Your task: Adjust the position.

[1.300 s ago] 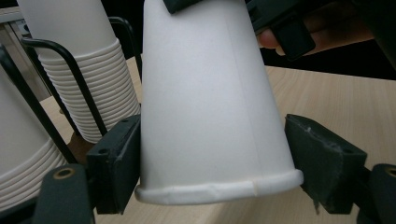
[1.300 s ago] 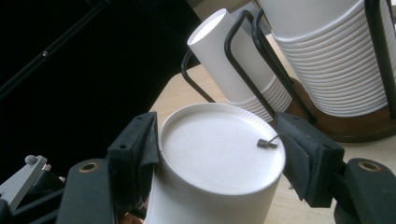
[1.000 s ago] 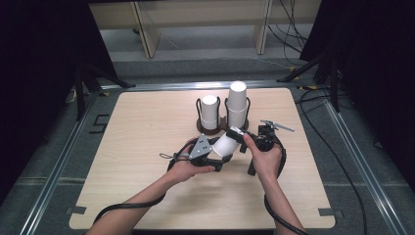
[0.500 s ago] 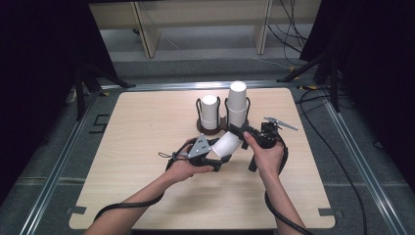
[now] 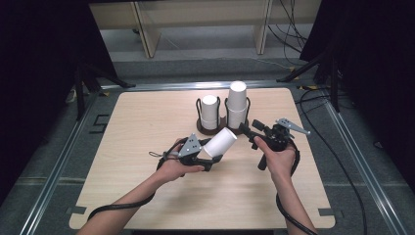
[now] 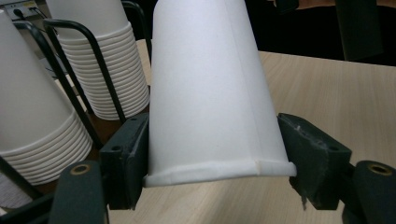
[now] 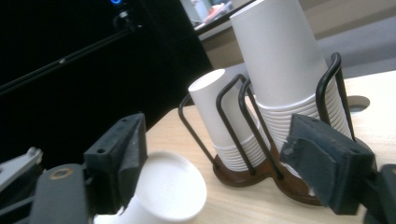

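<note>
At the centre of the high view, the left gripper (image 5: 211,155) clenches a single white paper cup (image 5: 221,143), jaws just closing on its rim end. The right gripper (image 5: 250,128), jaws parted and holding nothing, sits right of it, near the black wire cup holder (image 5: 222,122).

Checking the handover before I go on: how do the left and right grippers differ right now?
The left gripper is clamped on a single white paper cup near its rim, jaws just closing; the right gripper stands open, holding nothing. The left lies tilted beside the cup holder; the right points at the stacks from the other side. Both are hand-held, black, two-jawed.
</note>
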Tool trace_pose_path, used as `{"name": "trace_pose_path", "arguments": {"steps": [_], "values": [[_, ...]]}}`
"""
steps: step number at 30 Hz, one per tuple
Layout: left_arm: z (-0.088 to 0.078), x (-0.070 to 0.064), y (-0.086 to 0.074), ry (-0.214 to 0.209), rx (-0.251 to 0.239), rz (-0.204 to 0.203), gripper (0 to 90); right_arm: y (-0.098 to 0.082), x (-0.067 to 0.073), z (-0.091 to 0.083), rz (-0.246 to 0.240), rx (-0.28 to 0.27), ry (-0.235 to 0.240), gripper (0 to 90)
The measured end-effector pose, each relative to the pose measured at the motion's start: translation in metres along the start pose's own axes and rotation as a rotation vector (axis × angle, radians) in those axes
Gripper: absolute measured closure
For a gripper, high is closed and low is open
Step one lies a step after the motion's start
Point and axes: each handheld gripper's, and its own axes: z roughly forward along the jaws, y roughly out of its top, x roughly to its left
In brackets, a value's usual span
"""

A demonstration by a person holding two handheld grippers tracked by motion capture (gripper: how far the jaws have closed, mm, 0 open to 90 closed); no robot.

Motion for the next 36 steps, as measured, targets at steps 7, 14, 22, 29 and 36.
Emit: {"name": "trace_pose_path", "arguments": {"steps": [7,14,22,29,36], "values": [[-0.010,0.005,0.001,-0.020,0.016,0.000,29.0,-0.008,-0.008,-0.008,-0.118,0.039,-0.006,22.2],[-0.018,0.005,0.006,-0.057,0.027,0.032,29.1,-0.013,-0.013,-0.014,-0.174,0.099,-0.006,21.1],[-0.028,0.008,0.008,-0.085,0.062,0.066,29.3,-0.017,-0.015,-0.016,-0.250,0.191,0.038,24.9],[-0.035,0.011,0.012,-0.109,0.080,0.085,29.3,-0.021,-0.015,-0.014,-0.277,0.178,0.048,22.4],[-0.037,0.013,0.015,-0.126,0.094,0.109,29.6,-0.026,-0.015,-0.014,-0.297,0.181,0.090,24.5]]}}
